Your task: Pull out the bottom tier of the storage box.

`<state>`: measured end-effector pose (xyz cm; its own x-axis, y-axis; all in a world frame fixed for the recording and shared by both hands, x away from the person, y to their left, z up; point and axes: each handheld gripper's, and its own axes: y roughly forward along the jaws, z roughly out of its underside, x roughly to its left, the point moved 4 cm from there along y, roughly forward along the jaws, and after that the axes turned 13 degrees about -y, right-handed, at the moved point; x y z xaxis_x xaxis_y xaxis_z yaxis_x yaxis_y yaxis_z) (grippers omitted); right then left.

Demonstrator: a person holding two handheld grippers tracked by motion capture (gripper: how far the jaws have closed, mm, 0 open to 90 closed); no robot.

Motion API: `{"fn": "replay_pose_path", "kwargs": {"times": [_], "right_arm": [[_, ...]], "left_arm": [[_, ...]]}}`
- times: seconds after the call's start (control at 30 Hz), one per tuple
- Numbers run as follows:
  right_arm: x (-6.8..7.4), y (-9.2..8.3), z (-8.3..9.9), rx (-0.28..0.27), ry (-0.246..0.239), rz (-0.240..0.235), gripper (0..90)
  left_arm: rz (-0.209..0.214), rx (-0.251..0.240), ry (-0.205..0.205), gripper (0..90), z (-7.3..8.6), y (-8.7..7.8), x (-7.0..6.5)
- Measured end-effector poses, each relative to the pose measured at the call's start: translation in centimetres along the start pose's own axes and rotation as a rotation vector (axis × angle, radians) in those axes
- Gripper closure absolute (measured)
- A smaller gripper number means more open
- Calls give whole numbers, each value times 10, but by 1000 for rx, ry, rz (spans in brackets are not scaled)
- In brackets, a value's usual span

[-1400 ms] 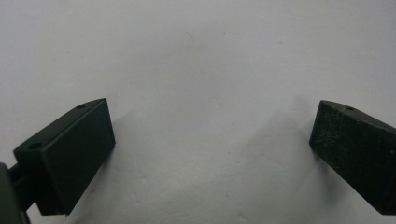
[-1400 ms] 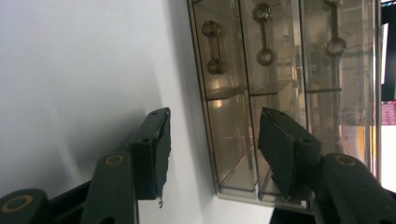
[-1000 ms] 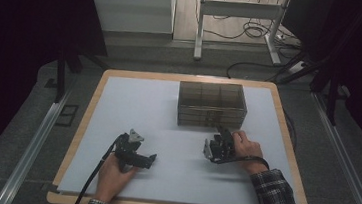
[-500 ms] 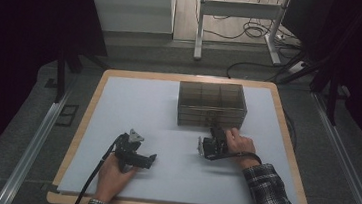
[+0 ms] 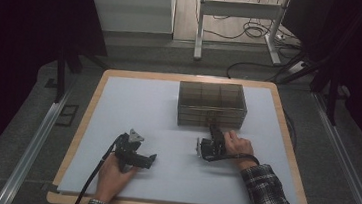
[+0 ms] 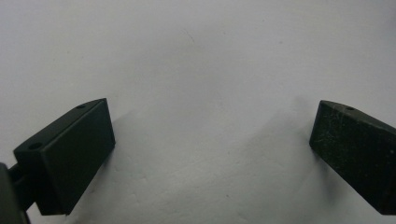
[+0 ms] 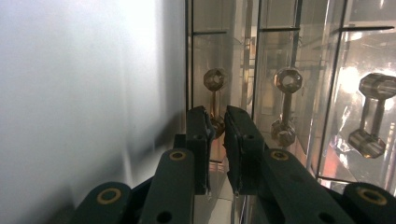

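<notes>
- Right gripper view showed the right claw (image 7: 218, 122) just closing onto a drawer handle (image 7: 214, 100) of the clear drawer box (image 5: 212, 105).
- Left claw (image 6: 210, 154) gaped open over the counter (image 5: 133, 107).

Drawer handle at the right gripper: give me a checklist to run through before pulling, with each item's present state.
1. Right gripper lined up on the lowest drawer handle: ok.
2. Jaws have just been closing around the handle's near end; pads firmly pressing: cannot tell.
3. Clear drawer box sits square on the white mat: ok.
4. Mat in front of the box free for the drawer to slide out: ok.
5. Left gripper open, resting away from the box: ok.
6. Box braced against sliding: not ok.
</notes>
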<state>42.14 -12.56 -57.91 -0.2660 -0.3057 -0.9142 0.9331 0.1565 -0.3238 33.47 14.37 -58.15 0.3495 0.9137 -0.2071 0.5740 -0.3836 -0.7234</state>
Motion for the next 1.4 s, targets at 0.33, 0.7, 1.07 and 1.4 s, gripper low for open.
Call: {"fn": "replay_pose_path", "kwargs": {"times": [0.33, 0.7, 1.07, 1.4], "right_arm": [[3, -15, 1, -47, 33, -20, 796], [7, -32, 0, -64, 41, -44, 793], [8, -35, 1, -74, 47, -44, 771], [2, -41, 5, -86, 77, -61, 747]], "left_arm": [[-1, 1, 2, 0, 0, 0, 0], [0, 0, 2, 0, 0, 0, 0], [-1, 0, 2, 0, 0, 0, 0], [-1, 0, 2, 0, 0, 0, 0]]}}
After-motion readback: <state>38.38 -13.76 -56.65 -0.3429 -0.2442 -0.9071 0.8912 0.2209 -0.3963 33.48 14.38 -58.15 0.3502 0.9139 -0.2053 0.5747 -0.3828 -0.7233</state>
